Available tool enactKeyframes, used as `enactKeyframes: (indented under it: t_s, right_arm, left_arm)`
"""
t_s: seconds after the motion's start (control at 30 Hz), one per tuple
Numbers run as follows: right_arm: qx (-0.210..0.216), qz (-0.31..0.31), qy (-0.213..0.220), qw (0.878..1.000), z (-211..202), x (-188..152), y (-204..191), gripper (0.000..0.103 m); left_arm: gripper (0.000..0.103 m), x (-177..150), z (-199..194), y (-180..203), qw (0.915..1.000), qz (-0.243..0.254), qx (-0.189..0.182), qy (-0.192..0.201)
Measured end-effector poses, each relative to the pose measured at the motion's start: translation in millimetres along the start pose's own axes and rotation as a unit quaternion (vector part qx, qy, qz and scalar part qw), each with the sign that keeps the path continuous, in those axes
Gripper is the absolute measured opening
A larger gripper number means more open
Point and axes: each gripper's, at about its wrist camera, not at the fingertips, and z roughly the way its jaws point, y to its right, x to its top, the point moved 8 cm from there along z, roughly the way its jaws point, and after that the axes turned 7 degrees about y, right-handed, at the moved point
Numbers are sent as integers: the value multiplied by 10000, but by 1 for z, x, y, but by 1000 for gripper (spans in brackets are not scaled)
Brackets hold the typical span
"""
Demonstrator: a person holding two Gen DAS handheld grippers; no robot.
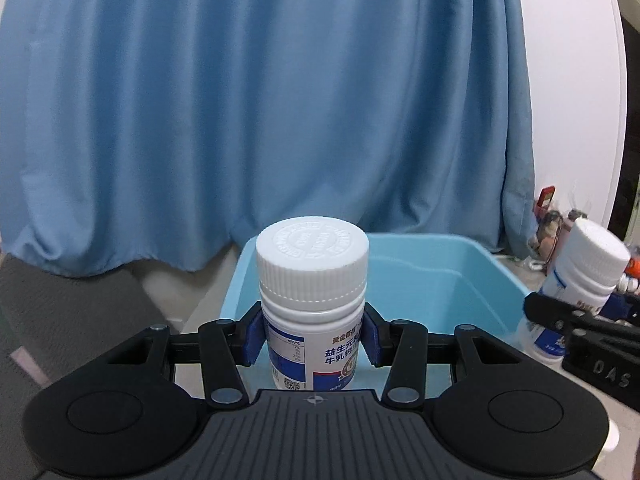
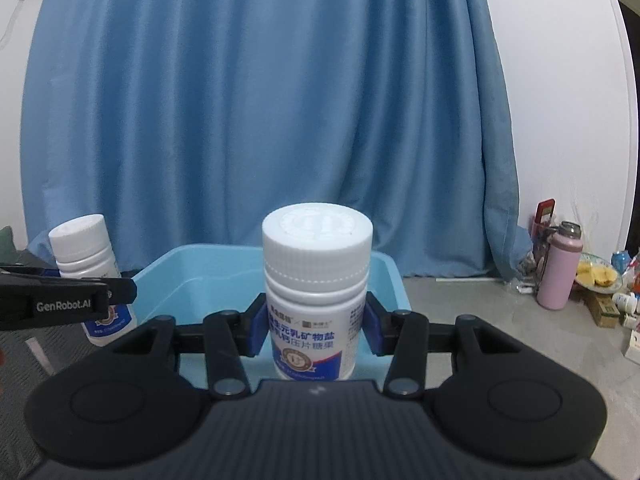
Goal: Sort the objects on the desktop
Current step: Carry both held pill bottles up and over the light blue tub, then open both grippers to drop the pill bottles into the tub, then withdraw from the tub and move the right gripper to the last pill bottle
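Observation:
My left gripper [image 1: 312,338] is shut on a white pill bottle [image 1: 312,280] with a ribbed white cap and a blue label, held upright in the air. Behind it lies a light blue plastic bin [image 1: 440,280], empty as far as I see. At the right edge of the left wrist view the right gripper [image 1: 576,320] carries a second bottle [image 1: 588,264], tilted. In the right wrist view my right gripper [image 2: 316,330] is shut on that same kind of white pill bottle [image 2: 316,280], in front of the bin [image 2: 192,280]. The left gripper [image 2: 100,296] and its bottle [image 2: 86,252] show at the left.
A blue curtain [image 2: 280,100] hangs behind the bin. At the right stand a pink flask [image 2: 560,272], a plate of yellow food [image 2: 596,274], small bottles and boxes [image 2: 624,308] on the grey surface. A dark grey mat [image 1: 60,320] lies at the left.

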Motion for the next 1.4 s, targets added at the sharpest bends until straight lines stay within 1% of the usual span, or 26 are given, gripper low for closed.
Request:
enactKeyframes:
  t_s: [0.2, 0.3, 0.4, 0.43, 0.47, 0.5, 0.53, 0.57, 0.63, 0.67, 0.83, 1.0, 1.1, 1.2, 1.3, 1.4]
  right_arm:
    - [-121, 53, -39, 9999, 38, 5, 1, 48]
    - [-188, 63, -99, 9998, 55, 1, 2, 48]
    - [-209, 105, -216, 9995, 70, -5, 0, 48]
    - [-216, 124, -290, 9993, 76, -8, 0, 48]
    - [-215, 167, -381, 9989, 81, -11, -1, 48]
    - [-201, 231, -443, 9985, 85, -14, -1, 49]
    - [-203, 287, -450, 9984, 88, -15, -1, 60]
    - [-250, 309, -416, 9983, 89, -15, -2, 74]
    - [-410, 296, -311, 9982, 88, -13, -1, 85]
    - [-411, 296, -266, 9984, 87, -12, -1, 86]
    - [-234, 281, -112, 9993, 73, -7, -4, 88]
    - [-160, 159, 2, 9997, 45, -5, -5, 89]
    - [-169, 191, -7, 9997, 24, -9, 3, 89]
    - [-233, 280, -66, 9993, 3, -16, 17, 89]
    - [-358, 342, -108, 9987, -23, -28, 31, 89]
    - [-445, 401, -166, 9981, -49, -45, 46, 89]
  left_arm:
    - [48, 16, 44, 8, 9998, 50, -184, 37]
    - [48, 17, 64, 15, 9995, 103, -289, -42]
    - [49, 7, 79, 19, 9989, 79, -400, -214]
    - [52, 4, 83, 19, 9987, 35, -424, -283]
    - [53, 2, 84, 18, 9985, -42, -450, -299]
    - [58, 1, 85, 16, 9984, -106, -468, -295]
    - [69, 1, 85, 14, 9984, -147, -471, -274]
    - [72, 2, 84, 13, 9986, -170, -442, -232]
    - [83, 2, 82, 7, 9992, -176, -335, -130]
    - [84, 2, 80, 4, 9993, -177, -302, -91]
    - [86, 1, 69, -3, 9998, -159, -134, -19]
    - [86, -3, 40, 5, 9999, -58, -74, 55]
    - [86, -10, 21, 14, 10000, -16, -46, 66]
    - [86, -21, -4, 22, 9999, -6, -95, 47]
    - [87, -35, -26, 30, 10000, 48, 7, 17]
    - [87, -54, -51, 38, 9999, -107, -25, -21]
